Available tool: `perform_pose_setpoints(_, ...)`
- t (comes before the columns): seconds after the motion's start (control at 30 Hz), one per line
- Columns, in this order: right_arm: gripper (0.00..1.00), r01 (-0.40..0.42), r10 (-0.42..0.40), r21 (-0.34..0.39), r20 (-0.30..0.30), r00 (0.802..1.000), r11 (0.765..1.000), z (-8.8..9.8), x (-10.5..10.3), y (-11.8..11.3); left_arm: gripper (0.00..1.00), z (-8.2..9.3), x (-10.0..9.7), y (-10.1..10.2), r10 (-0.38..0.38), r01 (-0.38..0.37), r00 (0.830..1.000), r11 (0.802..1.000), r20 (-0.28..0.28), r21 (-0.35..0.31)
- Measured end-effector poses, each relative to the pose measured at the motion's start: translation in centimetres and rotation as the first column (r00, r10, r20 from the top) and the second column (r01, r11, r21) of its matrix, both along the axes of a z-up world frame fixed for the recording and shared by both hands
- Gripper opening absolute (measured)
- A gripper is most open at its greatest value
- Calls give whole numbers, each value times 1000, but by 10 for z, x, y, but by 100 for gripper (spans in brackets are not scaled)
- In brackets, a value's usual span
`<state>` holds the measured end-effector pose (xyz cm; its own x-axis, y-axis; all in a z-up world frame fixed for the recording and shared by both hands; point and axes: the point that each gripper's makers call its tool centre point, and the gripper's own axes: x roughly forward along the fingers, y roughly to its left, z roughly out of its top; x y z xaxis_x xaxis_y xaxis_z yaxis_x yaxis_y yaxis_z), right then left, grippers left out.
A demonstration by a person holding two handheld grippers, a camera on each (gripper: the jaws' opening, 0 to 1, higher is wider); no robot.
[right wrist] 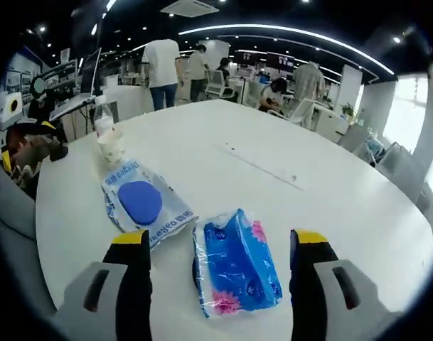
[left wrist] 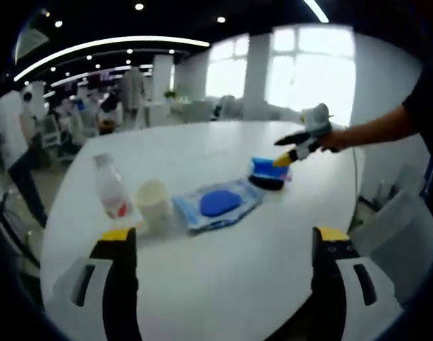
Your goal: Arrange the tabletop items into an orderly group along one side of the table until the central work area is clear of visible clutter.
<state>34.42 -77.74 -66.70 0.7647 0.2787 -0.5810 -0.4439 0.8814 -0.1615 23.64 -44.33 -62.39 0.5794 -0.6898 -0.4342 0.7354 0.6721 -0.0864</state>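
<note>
The right gripper (right wrist: 220, 249) is hovering, jaws apart, astride the blue tissue pack (right wrist: 237, 273); lowering squarely before closing should grip well. Left gripper (left wrist: 227, 245) jaws are apart too.

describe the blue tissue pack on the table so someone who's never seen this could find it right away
On the round white table, look just ahead of the open right gripper. The tissue pack lies there, beside a flat wipes packet. It is plump bright blue with pink flowers, unlike the pale packet with its blue oval lid.

bottle (left wrist: 110, 189), cup (left wrist: 153, 203), blue packet (left wrist: 217, 204), white table (left wrist: 223, 277)
</note>
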Motion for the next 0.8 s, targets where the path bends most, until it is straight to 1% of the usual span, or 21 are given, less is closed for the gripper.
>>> perform_pose_setpoints(0.07,82,-7,7,-13,-12,1000,1000,-3,1,-3,100,-1,-5,4,-7,7,1000,1000,1,15)
perform_pose_setpoints(0.13,85,-19,18,-22,-11,1000,1000,-5,2,-5,100,-1,-11,8,-11,11,1000,1000,4,27)
perform_pose_setpoints(0.27,86,-37,35,-50,-27,999,998,-11,3,-10,100,1,-22,16,-2,2,1000,1000,-3,18)
perform_pose_setpoints(0.37,85,-38,36,-65,-40,999,997,-15,5,-15,100,-1,-28,23,6,-6,1000,1000,-10,17)
perform_pose_setpoints(0.6,80,-23,20,-63,-48,999,998,-19,10,-25,100,-4,-43,32,15,-15,1000,999,-3,35)
perform_pose_setpoints(0.7,79,-14,10,-64,-58,998,998,-22,11,-28,100,-7,-48,34,19,-19,1000,999,-9,35)
perform_pose_setpoints(0.8,74,-12,7,-81,-68,998,997,-24,10,-30,100,-8,-51,36,41,-41,999,999,-11,8)
